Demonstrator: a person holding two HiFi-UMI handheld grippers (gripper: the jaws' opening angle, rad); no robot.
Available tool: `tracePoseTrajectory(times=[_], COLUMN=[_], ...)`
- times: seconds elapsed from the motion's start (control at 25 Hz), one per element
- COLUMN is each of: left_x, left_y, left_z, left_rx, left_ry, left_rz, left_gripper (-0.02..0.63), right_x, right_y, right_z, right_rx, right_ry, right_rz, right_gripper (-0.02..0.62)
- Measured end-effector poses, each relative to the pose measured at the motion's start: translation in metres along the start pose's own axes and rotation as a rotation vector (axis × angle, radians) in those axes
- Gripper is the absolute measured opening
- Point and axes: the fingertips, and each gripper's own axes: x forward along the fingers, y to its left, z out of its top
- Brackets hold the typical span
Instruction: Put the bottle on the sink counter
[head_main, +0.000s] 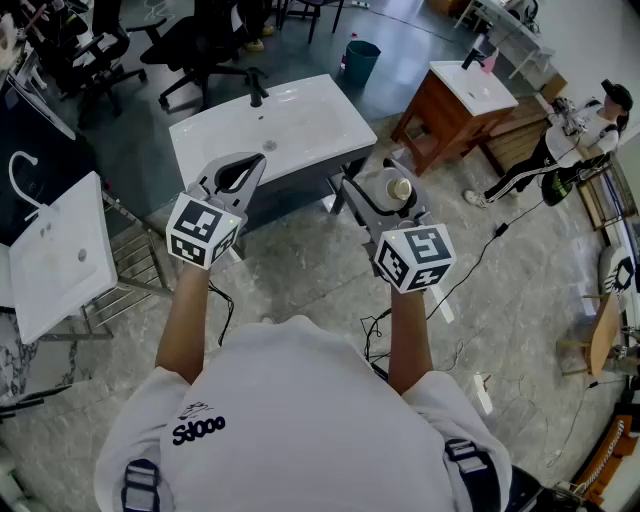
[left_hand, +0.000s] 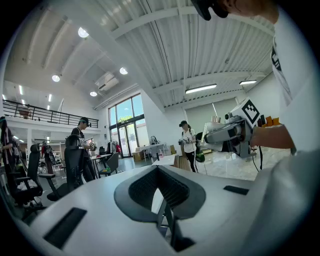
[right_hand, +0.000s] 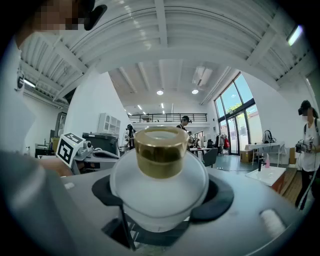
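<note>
Holding a white frosted bottle (right_hand: 159, 177) with a gold cap, right claw (head_main: 372, 180) is spread wide around its body, above the floor. Left claw (head_main: 254, 163) closed, empty. White sink counter (head_main: 300, 120) with black faucet just ahead; wooden vanity (head_main: 440, 122) to the right, teal bin (head_main: 360, 62) beyond.

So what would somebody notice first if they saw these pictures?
Probably the white bottle with the shiny gold cap, gripped in the right tongs and filling the middle of the right gripper view. Next comes the big white sink counter straight ahead in the head view, with the left tongs held out in front of it, shut and empty.
</note>
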Motion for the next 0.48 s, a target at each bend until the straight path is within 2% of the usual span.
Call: tracePoseTrajectory(times=[0.24, 0.48], left_x=[0.01, 0.021], left_y=[-0.01, -0.023], left_z=[0.001, 0.0], left_rx=[-0.006, -0.018], left_ry=[0.007, 0.021], left_rz=[-0.002, 0.01], left_gripper=[0.005, 0.005], right_x=[-0.006, -0.016], right_y=[-0.012, -0.019], right_z=[-0.002, 0.0], right_rx=[0.02, 0.064], right_ry=[0.001, -0.035], right_rz=[0.002, 0.075], right_gripper=[0.35, 0.35])
